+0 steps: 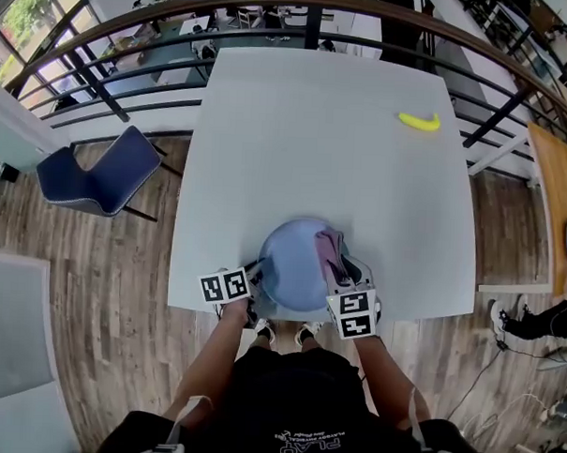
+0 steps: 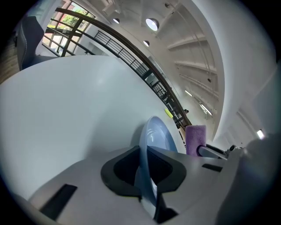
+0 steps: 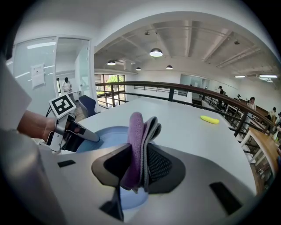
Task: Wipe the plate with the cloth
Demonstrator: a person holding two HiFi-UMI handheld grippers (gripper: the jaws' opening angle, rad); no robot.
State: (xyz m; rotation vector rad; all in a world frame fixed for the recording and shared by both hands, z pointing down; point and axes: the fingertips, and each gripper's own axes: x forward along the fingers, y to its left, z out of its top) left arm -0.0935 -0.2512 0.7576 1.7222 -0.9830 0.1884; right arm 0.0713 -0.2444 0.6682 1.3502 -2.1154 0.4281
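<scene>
The blue plate [image 1: 296,264] sits face up at the worktop's [image 1: 325,129] near edge, maybe a bit lifted. The left gripper [image 1: 256,277] fingers pinch its left rim. The right gripper [image 1: 343,269] fingers squeeze the folded cloth [image 1: 327,249], which points away over the plate's right side. Wide open worktop lies beyond.

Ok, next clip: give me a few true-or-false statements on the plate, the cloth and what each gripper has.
1. The left gripper has its jaws closed on the rim of the plate. True.
2. The right gripper is empty. False: its jaws clamp the cloth, purple and grey.
3. The yellow object lies on the plate. False: it lies on the table, far from the plate, near the far right edge.
4. A blue chair stands on the floor beside the table. True.
</scene>
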